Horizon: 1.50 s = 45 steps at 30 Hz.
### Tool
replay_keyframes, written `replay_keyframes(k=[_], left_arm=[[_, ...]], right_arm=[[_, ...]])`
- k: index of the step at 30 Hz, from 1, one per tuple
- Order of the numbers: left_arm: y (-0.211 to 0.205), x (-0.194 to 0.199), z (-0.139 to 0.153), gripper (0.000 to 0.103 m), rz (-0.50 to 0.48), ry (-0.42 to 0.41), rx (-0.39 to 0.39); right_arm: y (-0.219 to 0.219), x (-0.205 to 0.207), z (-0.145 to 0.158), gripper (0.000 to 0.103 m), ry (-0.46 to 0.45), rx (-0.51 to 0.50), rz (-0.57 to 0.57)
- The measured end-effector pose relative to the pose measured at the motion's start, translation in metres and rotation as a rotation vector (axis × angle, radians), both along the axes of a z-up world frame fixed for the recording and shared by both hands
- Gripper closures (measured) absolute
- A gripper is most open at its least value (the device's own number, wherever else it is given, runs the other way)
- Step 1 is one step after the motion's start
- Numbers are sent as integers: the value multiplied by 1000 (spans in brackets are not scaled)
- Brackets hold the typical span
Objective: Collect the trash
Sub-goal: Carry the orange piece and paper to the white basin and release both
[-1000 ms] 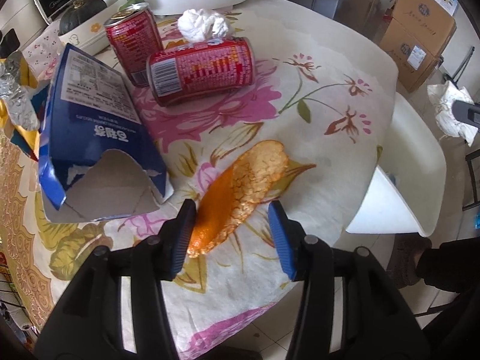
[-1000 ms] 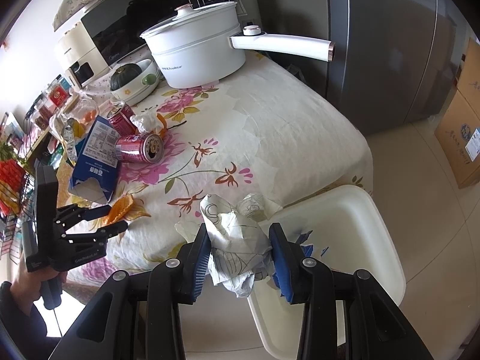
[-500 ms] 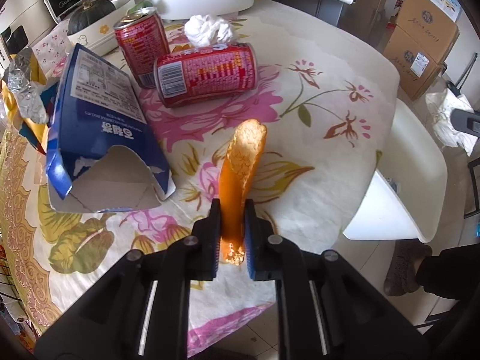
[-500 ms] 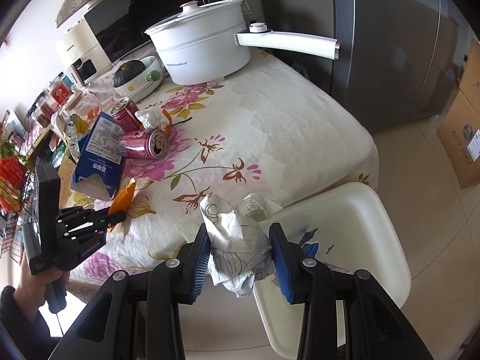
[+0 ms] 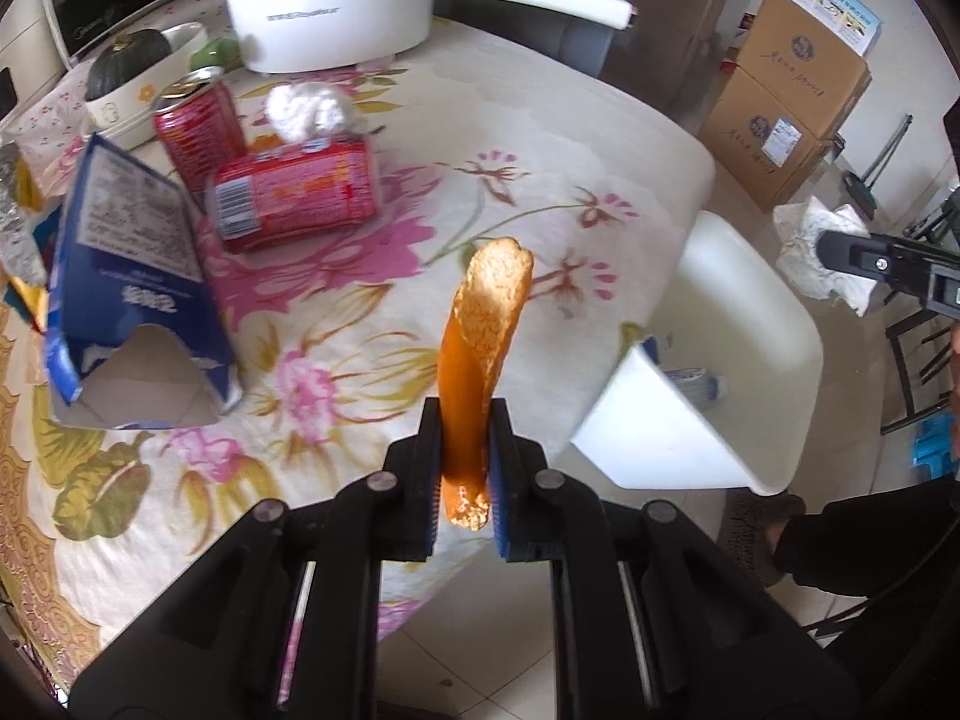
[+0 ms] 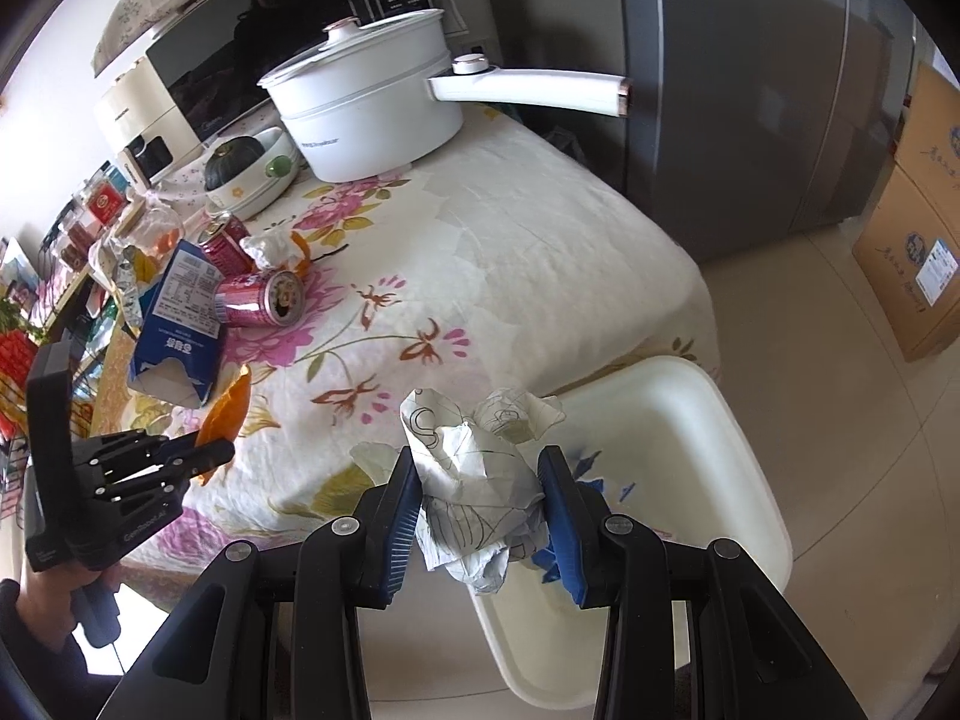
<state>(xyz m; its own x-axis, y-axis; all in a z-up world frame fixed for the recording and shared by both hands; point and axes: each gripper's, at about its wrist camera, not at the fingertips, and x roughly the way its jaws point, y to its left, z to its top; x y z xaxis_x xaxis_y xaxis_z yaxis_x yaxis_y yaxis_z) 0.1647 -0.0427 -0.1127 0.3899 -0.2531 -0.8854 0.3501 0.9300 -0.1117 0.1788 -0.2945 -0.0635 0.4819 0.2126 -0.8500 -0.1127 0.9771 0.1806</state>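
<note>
Two pairs of tongs are each clamped on a piece of trash. Left tongs (image 5: 462,456) pinch an orange peel (image 5: 480,330) tightly, lifted clear of the flowered surface (image 5: 540,138) and sticking up toward 12 o'clock. Right tongs (image 6: 480,504) grip a crumpled paper wad (image 6: 480,474) over the near edge of the white bin (image 6: 738,420), which stands on the floor just beside the surface. At 10 o'clock from the peel lie a torn blue carton (image 5: 126,288), a tipped red can (image 5: 294,198), an upright red can (image 5: 198,132) and a white tissue ball (image 5: 306,111).
</note>
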Motion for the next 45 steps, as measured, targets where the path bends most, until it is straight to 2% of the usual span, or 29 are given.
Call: replay_keyframes(k=[18,29,30,31,33,35,37,39,43,45], left_arm=[[-110,-4,-7,88,-152,38,-82],[-156,-2,-19,86,-185,54,-127],[-157,-2,-19,76,-182,51,-132],[-157,-1,-18,59,-175,51,-131],[-155,-1,-15,40,-141,22,-111],[-152,0,-12,35,-114,0,-84],[-146,1,-11,18,-95,-11,-60],[-141,0,-10,16,-84,-31,-38],[-128,-3,-5,3,-61,-60,-4],[-120,-4,-2,2,-44,-60,-2]], right_arm=[[-76,-22,-25,63,53,-53,-87],[-111,-31,-31,63,74,-63,-128],[-112,-30,-31,63,75,-64,-128],[-112,-30,-31,63,75,-65,-128],[-112,-29,-29,62,71,-68,-126],[-112,-28,-28,62,67,-72,-122],[-111,-27,-28,62,64,-74,-120],[-109,-26,-28,62,65,-75,-117],[-104,-25,-29,61,69,-79,-113],[-101,-24,-29,57,70,-80,-113]])
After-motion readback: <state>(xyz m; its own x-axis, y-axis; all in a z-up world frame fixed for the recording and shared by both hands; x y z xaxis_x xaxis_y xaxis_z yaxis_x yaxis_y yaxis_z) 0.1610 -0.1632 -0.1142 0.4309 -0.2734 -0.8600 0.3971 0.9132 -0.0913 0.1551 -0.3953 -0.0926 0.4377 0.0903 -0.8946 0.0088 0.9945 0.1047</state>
